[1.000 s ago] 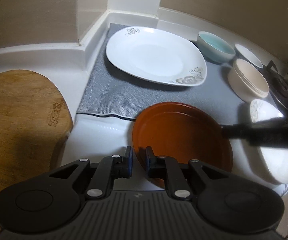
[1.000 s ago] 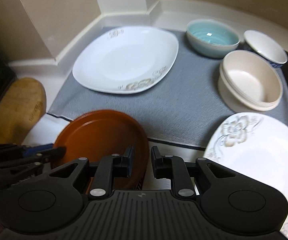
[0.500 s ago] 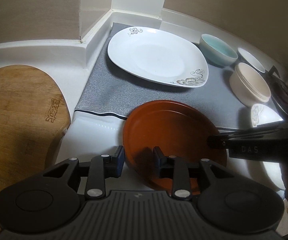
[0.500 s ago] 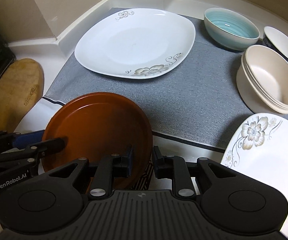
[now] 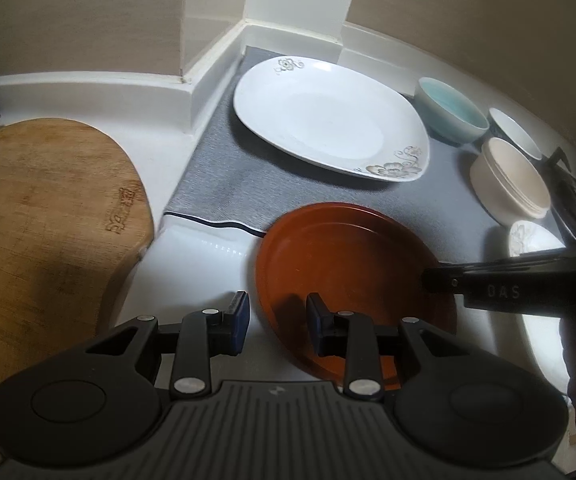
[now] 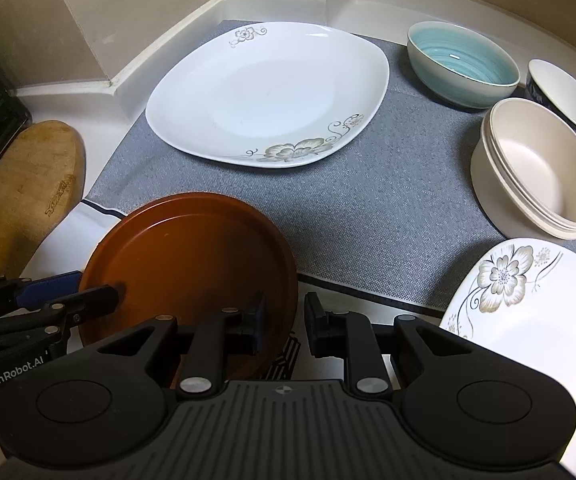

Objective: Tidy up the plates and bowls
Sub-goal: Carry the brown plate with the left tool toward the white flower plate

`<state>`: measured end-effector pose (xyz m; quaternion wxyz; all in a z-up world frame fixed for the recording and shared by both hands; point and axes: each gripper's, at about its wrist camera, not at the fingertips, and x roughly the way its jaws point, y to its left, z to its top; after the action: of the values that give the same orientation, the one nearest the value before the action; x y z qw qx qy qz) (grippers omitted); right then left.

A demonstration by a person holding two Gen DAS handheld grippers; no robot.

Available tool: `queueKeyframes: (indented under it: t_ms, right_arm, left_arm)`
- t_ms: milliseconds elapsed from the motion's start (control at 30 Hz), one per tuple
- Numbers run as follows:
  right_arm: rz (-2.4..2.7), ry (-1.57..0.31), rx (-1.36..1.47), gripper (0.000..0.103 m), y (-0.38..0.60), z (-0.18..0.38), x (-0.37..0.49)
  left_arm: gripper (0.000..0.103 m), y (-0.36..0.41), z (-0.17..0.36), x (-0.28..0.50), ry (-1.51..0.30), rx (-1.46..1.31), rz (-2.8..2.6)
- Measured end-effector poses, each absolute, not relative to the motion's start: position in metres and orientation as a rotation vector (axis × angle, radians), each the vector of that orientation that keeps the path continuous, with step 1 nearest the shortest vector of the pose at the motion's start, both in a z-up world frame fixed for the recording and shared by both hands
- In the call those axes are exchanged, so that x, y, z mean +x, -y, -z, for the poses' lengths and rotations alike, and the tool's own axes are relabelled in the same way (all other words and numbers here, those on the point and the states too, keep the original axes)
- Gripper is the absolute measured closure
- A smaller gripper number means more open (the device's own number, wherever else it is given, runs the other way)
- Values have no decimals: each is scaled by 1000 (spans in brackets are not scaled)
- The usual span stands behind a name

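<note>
The brown plate [image 5: 352,276] lies at the near edge of the grey mat [image 6: 368,208], partly overlapping it; the left gripper [image 5: 275,322] stands open astride the plate's rim, pads clear of it; the right gripper [image 6: 283,324] straddles the opposite rim, narrowly parted, whether it pinches I cannot tell; beyond the plate, on the mat, sits a white floral plate [image 6: 263,92].

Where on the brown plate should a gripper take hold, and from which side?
Probably the raised rim of the brown plate, on the near edge that overhangs the grey mat toward the cameras. The plate is shallow and flat, so only its thin rim fits between fingers: one above, one beneath, coming in low from the near side.
</note>
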<state>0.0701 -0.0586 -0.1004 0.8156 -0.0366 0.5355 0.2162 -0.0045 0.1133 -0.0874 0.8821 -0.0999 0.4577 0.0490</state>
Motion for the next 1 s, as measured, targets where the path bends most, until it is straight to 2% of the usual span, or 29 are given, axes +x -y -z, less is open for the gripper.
queueKeyframes:
  t_ms: [667, 733, 800, 1000]
  right_arm:
    - [-482, -1151, -72, 80, 60, 105, 72]
    - [-490, -1153, -77, 80, 59, 106, 72]
    - [-501, -1152, -81, 81, 59, 106, 72]
    - [-522, -1153, -95, 85, 60, 105, 71]
  left_arm:
    - [69, -116, 90, 3, -963, -227, -130]
    - [71, -115, 91, 4, -961, -228, -129]
    - [79, -114, 93, 4, -963, -229, -127]
    - [85, -114, 90, 2, -961, -234, -143]
